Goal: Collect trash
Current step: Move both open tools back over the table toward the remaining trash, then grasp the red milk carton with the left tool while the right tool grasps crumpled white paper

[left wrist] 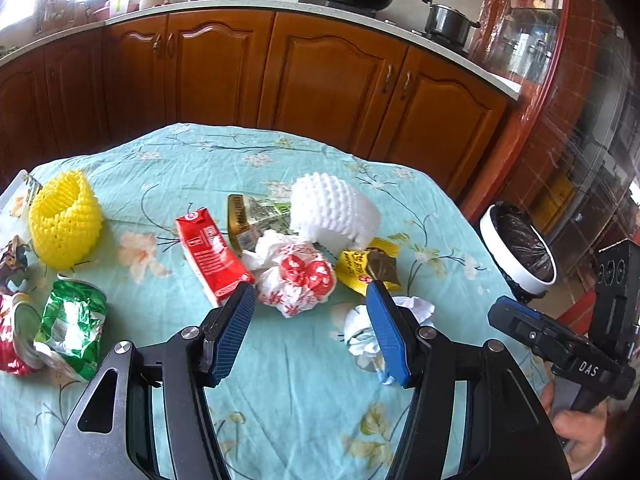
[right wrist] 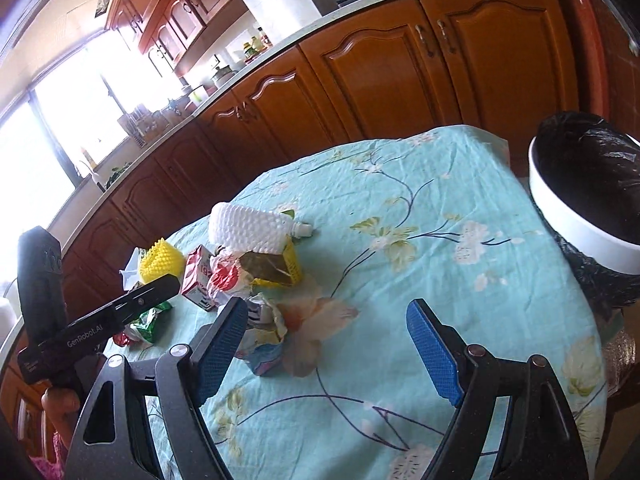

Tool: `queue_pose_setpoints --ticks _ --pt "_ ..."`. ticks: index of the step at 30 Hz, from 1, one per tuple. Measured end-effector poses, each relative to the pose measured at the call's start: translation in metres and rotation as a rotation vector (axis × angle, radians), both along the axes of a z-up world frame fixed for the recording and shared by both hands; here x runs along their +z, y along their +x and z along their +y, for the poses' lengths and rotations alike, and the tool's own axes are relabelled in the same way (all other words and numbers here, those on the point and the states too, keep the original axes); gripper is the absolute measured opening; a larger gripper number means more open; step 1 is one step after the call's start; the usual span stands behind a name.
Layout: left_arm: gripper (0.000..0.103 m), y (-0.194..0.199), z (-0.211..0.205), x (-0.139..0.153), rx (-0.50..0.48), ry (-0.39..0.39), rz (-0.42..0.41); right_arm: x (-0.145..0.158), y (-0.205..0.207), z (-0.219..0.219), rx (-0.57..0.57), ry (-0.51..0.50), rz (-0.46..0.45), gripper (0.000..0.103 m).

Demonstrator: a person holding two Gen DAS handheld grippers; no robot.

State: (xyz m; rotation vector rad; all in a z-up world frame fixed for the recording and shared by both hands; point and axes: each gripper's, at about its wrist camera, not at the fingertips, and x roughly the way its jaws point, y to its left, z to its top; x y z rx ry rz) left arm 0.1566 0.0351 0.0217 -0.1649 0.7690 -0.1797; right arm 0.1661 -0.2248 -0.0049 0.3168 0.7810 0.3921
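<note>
Left tongs [left wrist: 310, 308]: blue pads apart, nothing between them, hovering above the worktop just short of the heap of rubbish.
Right tongs [right wrist: 328, 348]: pads spread wide, empty, over a bare stretch of cloth; the crumpled paper lies at the left pad's tip.
Worktop [left wrist: 288, 384]: covered in a pale turquoise cloth with a flower print, litter scattered over its middle and left side.
Red carton [left wrist: 212, 254]: lying flat, slanted, its near end just at the left tongs' left pad.
White plastic bag with red print [left wrist: 296, 276]: balled up, beside the carton, right ahead of the left tongs.
White foam net [left wrist: 334, 210]: behind the bag, resting partly on a green printed wrapper [left wrist: 256, 216].
Yellow wrapper [left wrist: 360, 268]: to the right of the bag, under the edge of the white net.
Crumpled paper [left wrist: 362, 336]: just behind the left tongs' right pad.
Yellow foam net [left wrist: 64, 224]: standing open on the far left, well apart from the heap.
Green foil packet [left wrist: 72, 330]: near left, with a red packet [left wrist: 8, 344] beside it at the edge of view.
Bin [right wrist: 580, 208]: white rim, black liner, standing off the right edge of the worktop.
Hands: one hand [left wrist: 580, 428] grips the right tool's handle; the other [right wrist: 58, 404] holds the left.
</note>
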Motion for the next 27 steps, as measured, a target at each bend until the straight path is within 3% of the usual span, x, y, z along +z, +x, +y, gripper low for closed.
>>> queue_pose_setpoints --ticks 11,14,24,27 --pt "0.060 0.009 0.043 -0.017 0.113 -0.014 0.043 -0.011 0.007 0.054 0.114 -0.026 0.019 0.083" --pt "0.064 0.018 0.044 -0.022 0.125 0.002 0.050 -0.017 0.009 0.062 0.129 -0.035 0.028 0.083" --pt "0.064 0.054 0.042 -0.043 0.146 0.040 0.106 -0.027 0.022 0.069 0.125 -0.053 0.041 0.082" --pt "0.064 0.058 0.041 -0.048 0.148 0.047 0.113 -0.028 0.025 0.072 0.128 -0.060 0.041 0.077"
